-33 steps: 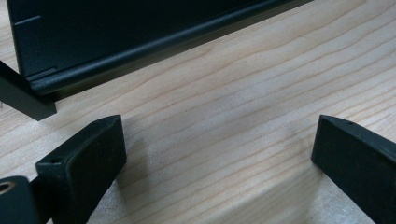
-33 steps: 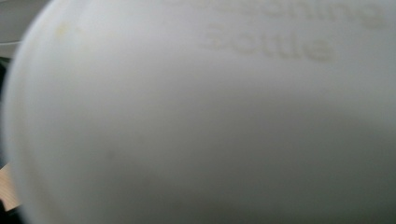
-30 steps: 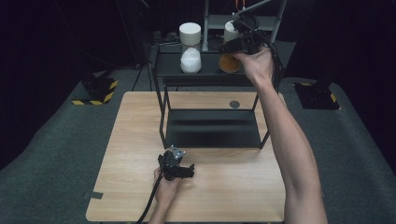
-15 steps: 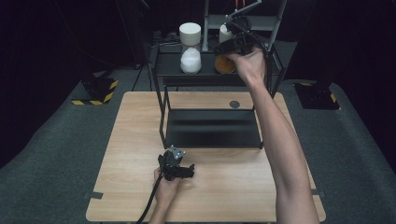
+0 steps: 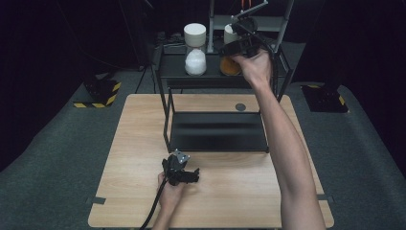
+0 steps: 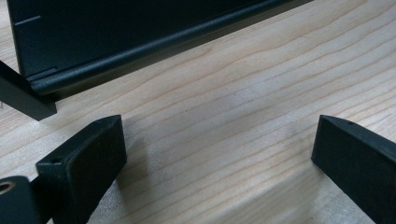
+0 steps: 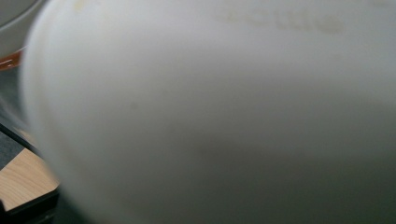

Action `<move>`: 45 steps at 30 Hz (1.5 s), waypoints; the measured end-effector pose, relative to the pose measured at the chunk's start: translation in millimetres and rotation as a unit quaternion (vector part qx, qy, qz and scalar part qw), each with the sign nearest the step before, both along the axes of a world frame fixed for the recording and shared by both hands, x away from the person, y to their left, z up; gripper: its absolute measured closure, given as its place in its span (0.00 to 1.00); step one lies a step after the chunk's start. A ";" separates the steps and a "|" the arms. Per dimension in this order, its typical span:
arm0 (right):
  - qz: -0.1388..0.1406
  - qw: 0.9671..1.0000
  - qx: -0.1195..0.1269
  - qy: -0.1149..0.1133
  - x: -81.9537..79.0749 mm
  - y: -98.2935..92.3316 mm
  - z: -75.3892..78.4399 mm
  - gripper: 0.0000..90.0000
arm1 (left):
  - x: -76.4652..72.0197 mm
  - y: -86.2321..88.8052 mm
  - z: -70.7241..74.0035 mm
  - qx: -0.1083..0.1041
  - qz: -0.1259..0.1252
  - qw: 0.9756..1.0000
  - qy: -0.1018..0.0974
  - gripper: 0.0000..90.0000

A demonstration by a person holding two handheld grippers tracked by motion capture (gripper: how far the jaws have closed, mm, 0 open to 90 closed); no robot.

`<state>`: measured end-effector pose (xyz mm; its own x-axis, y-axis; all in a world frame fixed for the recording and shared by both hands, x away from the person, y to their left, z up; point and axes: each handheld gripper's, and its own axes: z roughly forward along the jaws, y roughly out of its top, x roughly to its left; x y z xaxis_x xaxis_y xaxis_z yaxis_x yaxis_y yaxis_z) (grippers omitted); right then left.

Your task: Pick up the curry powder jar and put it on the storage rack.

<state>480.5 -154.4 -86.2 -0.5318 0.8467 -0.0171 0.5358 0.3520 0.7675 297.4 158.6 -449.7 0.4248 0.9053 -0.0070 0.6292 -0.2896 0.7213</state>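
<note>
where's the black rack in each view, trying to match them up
high view: black rack at centre, on the table's far half; orange sand timer at its top tier.
left gripper view: top left, lower shelf edge and a leg.
right gripper view: bottom left corner, probably its dark edge, blurred.
shared landmark: the wooden table.

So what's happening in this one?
A person works at a wooden table that holds a black two-tier rack. Their right hand reaches the right tongs to the rack's top shelf, shut on an hourglass with orange sand; in the right gripper view a blurred white surface is very close to the camera. A second hourglass with white sand stands beside it on the shelf. The left tongs rest open on the table in front of the rack, holding nothing.
</note>
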 end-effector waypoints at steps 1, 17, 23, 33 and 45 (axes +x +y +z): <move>0.000 1.000 -0.001 0.000 0.1 0.4 0.3 0.35 | 0.0 0.0 0.0 0.000 0.000 1.000 0.000 0.03; 0.008 1.000 0.000 -0.001 1.0 -1.7 -0.9 0.30 | 0.2 0.1 0.3 0.001 -0.001 1.000 0.000 0.03; 0.014 1.000 0.013 0.012 4.3 -6.1 1.3 0.14 | 0.2 0.1 0.3 0.001 -0.001 1.000 0.000 0.03; 0.022 0.999 0.026 -0.004 -4.1 -17.9 2.9 0.00 | 0.2 0.1 0.3 0.001 -0.001 1.000 0.000 0.03; 0.034 0.998 0.052 -0.025 -15.5 -41.2 -7.8 0.00 | 0.2 0.1 0.5 0.002 -0.001 1.000 0.001 0.03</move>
